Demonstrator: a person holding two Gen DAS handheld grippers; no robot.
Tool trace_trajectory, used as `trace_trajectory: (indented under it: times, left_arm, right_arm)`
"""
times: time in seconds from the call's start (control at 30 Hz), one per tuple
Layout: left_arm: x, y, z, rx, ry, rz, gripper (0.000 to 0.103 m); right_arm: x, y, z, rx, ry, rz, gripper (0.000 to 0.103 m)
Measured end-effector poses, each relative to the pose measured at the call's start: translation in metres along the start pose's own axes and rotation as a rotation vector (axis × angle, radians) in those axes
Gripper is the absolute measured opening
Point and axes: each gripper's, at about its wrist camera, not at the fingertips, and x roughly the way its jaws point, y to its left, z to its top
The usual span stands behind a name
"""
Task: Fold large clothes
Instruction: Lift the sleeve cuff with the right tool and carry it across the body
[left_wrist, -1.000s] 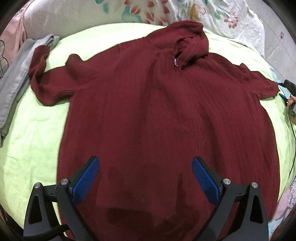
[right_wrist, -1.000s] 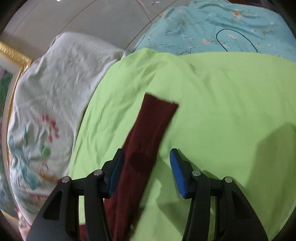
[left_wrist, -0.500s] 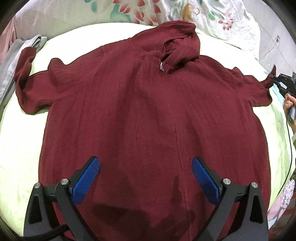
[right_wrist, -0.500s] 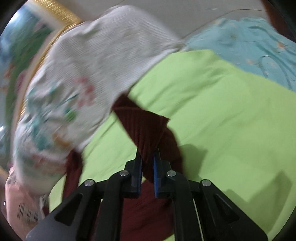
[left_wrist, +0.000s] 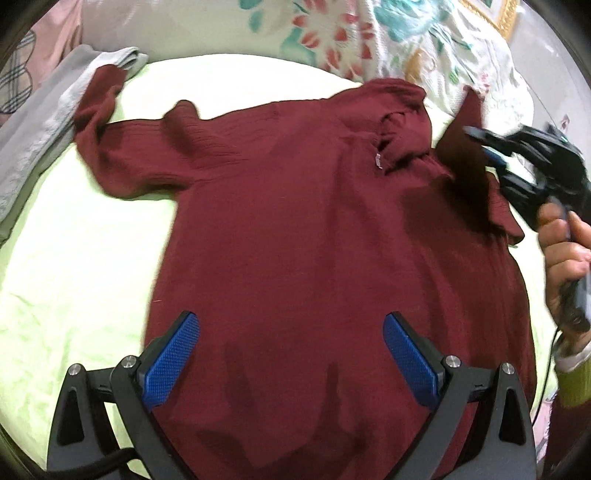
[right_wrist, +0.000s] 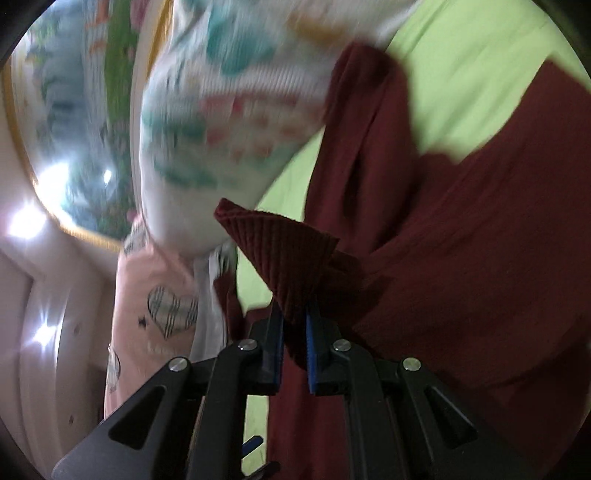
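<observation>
My right claw (right_wrist: 294, 332) was clamped on the maroon sweater's cuff (right_wrist: 280, 251), raised over its body (left_wrist: 295, 240), while my left claw (left_wrist: 291, 354) stood wide open, empty.

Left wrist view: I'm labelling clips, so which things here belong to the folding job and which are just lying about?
Job: maroon sweater; its sleeve, clamped in right gripper; left gripper, open.
Lying about: grey garment; floral quilt; pink clothing.
</observation>
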Motion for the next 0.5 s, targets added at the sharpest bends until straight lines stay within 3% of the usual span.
trace_trajectory:
  times: [0.1, 0.33, 0.5]
  left_arm:
    - [-0.004, 0.012, -0.002, -0.014, -0.009, -0.005, 0.1]
    - [-0.01, 0.04, -0.006, -0.062, -0.017, -0.054, 0.1]
    - [-0.005, 0.042, 0.002, -0.061, -0.018, -0.078, 0.1]
  right_arm:
    - [0.064, 0.02, -0.024, -0.003, 0.093, 0.011, 0.01]
    - [0.162, 0.041, -0.054, 0.011, 0.183, 0.037, 0.01]
    - [0.213, 0.042, -0.063, 0.02, 0.224, 0.011, 0.02]
